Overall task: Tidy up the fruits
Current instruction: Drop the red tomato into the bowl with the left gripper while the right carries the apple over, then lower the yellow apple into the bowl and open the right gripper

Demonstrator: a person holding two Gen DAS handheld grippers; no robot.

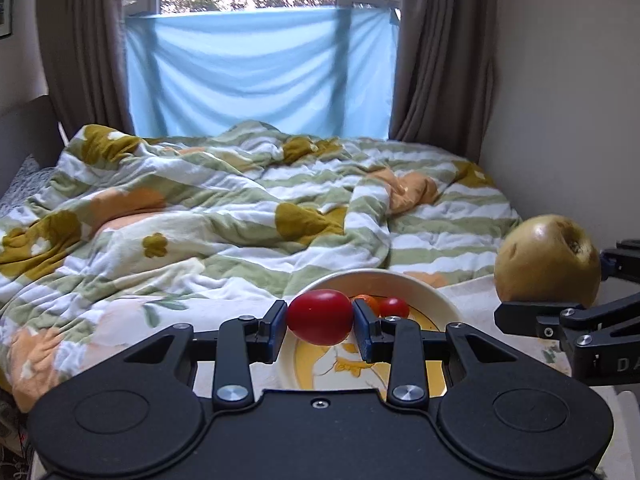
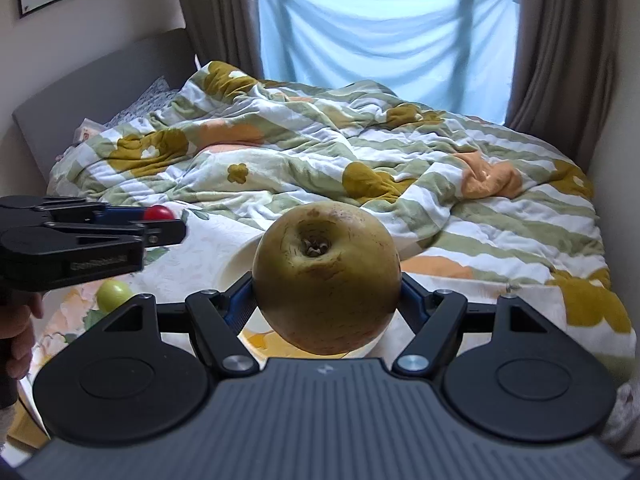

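i see the bed (image 1: 200, 208) behind the white bowl (image 1: 432, 292), my landmark. my right gripper (image 2: 326, 300) is clamped on a big yellow-green pear (image 2: 326, 276) above the bowl, and my left gripper (image 1: 320, 320) is clamped on a red tomato (image 1: 320, 316) over its near rim. inside the bowl sit a small orange fruit (image 1: 370, 302) and a smaller tomato (image 1: 394, 307); a green fruit (image 2: 114, 294) lies left of the bowl.

Black left gripper (image 1: 320, 322), blue fingers (image 1: 362, 330), silver screws
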